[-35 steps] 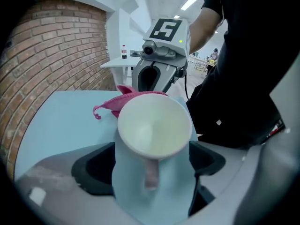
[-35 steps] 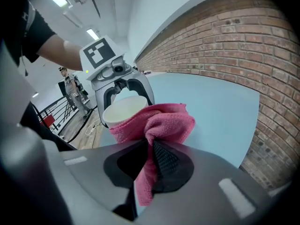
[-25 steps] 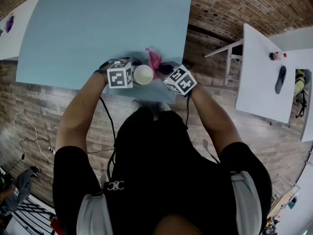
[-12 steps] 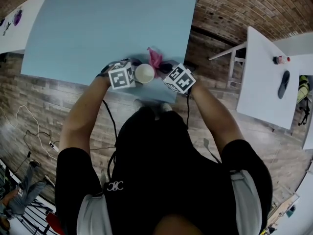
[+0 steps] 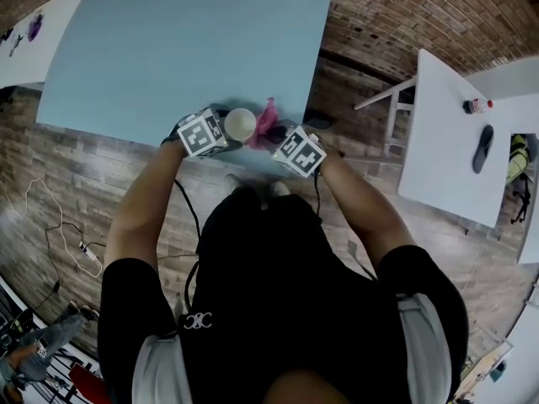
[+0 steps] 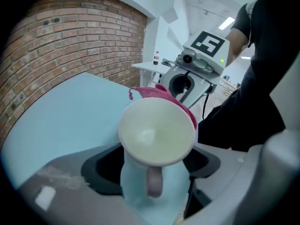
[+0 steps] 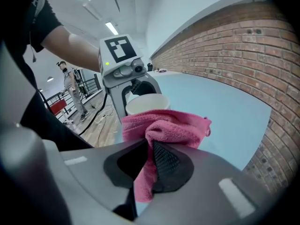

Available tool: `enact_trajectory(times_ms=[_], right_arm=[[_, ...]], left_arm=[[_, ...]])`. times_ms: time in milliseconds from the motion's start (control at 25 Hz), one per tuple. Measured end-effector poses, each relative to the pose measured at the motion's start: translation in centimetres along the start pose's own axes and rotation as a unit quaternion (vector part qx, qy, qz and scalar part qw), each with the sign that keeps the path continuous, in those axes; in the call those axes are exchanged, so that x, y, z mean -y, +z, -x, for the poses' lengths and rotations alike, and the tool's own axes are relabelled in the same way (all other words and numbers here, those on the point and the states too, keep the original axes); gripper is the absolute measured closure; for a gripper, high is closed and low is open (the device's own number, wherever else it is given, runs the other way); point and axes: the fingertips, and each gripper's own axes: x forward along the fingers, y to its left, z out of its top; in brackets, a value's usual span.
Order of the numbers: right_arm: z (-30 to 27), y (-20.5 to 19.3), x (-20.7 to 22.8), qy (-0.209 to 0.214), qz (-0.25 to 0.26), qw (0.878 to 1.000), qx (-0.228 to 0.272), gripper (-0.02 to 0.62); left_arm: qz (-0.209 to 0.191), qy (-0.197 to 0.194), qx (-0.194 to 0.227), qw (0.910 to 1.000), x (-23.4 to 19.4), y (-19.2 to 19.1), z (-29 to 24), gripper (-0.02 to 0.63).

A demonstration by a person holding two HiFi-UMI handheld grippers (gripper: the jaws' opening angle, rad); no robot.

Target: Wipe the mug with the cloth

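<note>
- Currently left gripper point(image 5: 222, 132) clamps its jaws on the mug point(image 6: 157, 132) body, over the table point(image 5: 168, 49) near edge, steadying it for wiping.
- Pink cloth point(image 7: 164, 125) bunches against the mug's right side, apparently touching.
- Jaws of right gripper point(image 7: 150, 168) pinch the cloth's fold, leaving a wad to rub.

I see the mug point(image 5: 240, 124) between the jaws of my left gripper point(image 5: 221, 132), over the near edge of the table point(image 5: 168, 49). The cloth point(image 5: 268, 123), in my right gripper point(image 5: 278, 136), sits against the mug's right side.
</note>
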Motion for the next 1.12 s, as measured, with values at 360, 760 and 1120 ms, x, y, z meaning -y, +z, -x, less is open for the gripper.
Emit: enact_trajectory(times_ms=[360, 760, 1120], right_arm=[[-0.6, -1.1, -2.4, 0.035, 0.0, 0.999, -0.005, 0.558], [-0.3, -0.9, 2.7, -0.007, -0.039, 0.999, -0.001, 0.558], [-1.3, 0.6, 5.7, -0.041, -0.049, 0.998, -0.001, 0.558]], left_arm=[[0.049, 0.036, 0.01, 0.9981, 0.1, 0.6, -0.1, 0.212], [0.093, 0.041, 0.022, 0.9946, 1.2, 0.4, 0.2, 0.212], [0.129, 0.095, 0.036, 0.9865, 1.5, -0.8, -0.1, 0.285]])
